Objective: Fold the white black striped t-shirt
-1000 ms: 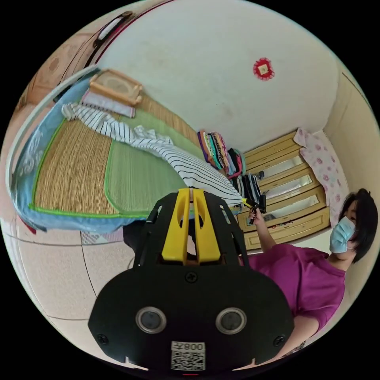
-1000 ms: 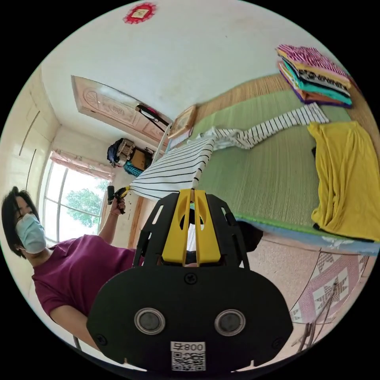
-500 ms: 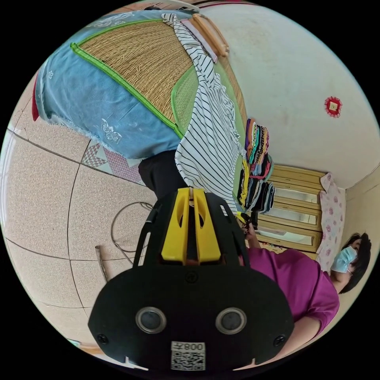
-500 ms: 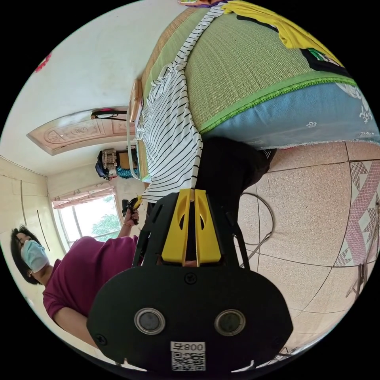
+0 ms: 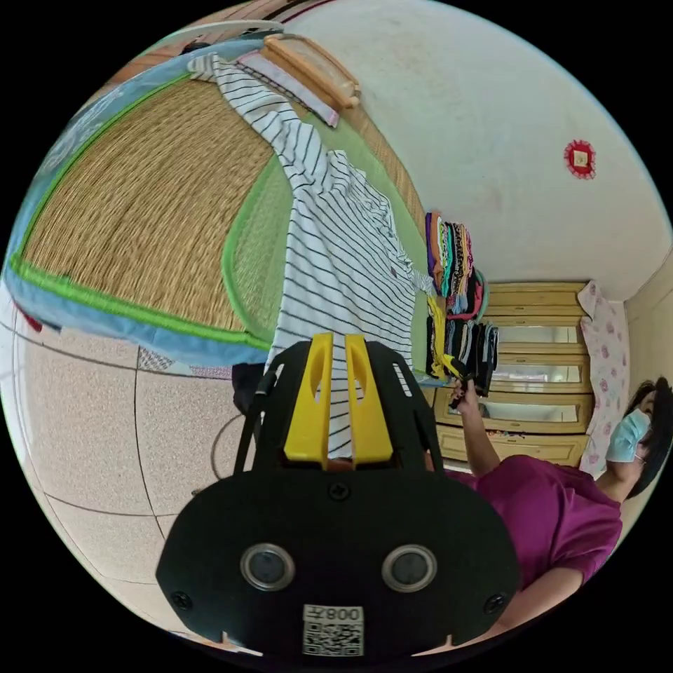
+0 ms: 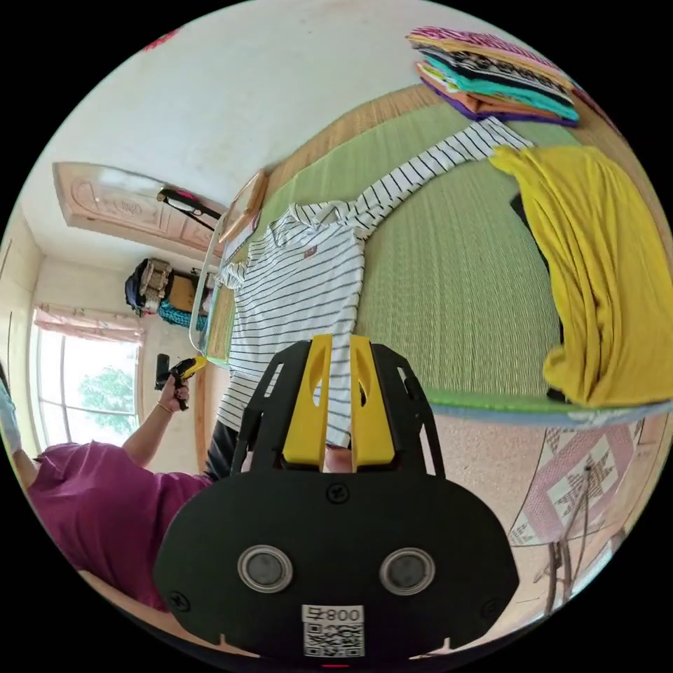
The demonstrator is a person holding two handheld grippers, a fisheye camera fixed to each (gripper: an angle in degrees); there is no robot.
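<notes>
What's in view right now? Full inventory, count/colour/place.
striped t-shirt: 1, white with black stripes, spread on the mat, hem over the bed edge
mat: 1, green, on the bed
yellow garment: 1, on the mat beside one sleeve
folded clothes stack: 1, mixed colours, on the bed by the wall
wooden frame: 1, tan, at the bed end
dresser: 1, yellow wood, by the wall
person's top: 1, magenta
left gripper: yellow jaws parted, at the hem
right gripper: yellow jaws parted, at the hem
</notes>
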